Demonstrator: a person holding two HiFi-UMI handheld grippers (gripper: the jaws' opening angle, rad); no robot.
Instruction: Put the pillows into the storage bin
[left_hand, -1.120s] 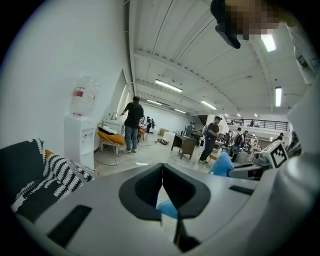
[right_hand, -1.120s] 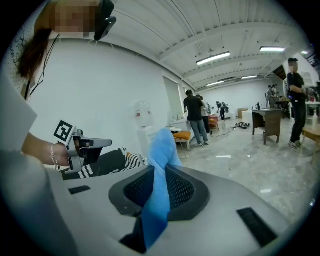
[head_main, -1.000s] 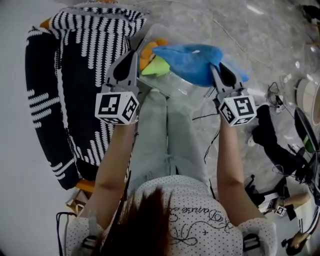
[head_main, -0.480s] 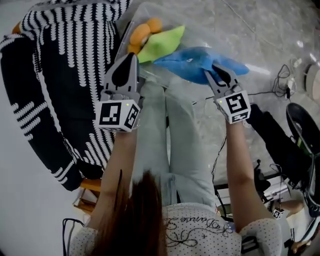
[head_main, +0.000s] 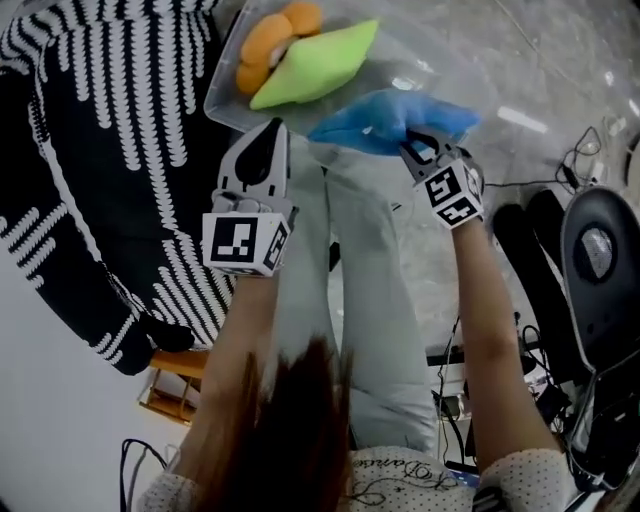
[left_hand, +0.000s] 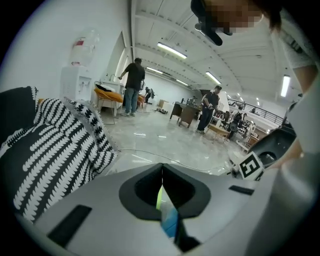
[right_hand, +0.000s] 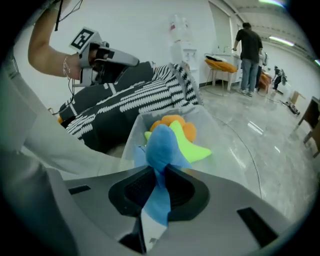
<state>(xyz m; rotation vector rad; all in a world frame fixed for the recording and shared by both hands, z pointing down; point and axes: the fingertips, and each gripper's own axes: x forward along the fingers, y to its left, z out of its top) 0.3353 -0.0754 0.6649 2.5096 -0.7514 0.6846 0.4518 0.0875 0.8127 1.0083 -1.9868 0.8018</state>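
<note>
While right gripper (head_main: 415, 146) jaws pinched soft blue pillow (head_main: 390, 118) at near rim of clear plastic bin (head_main: 222, 96), left gripper (head_main: 272, 135) jaws pressed together, empty; next likely needed: forward, release.

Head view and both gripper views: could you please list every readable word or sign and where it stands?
None can be quoted.
Shirt script: cursive, cut off, unreadable.
Marker cubes: square patterns only, no words.
Water bottle label: too small to read.
</note>
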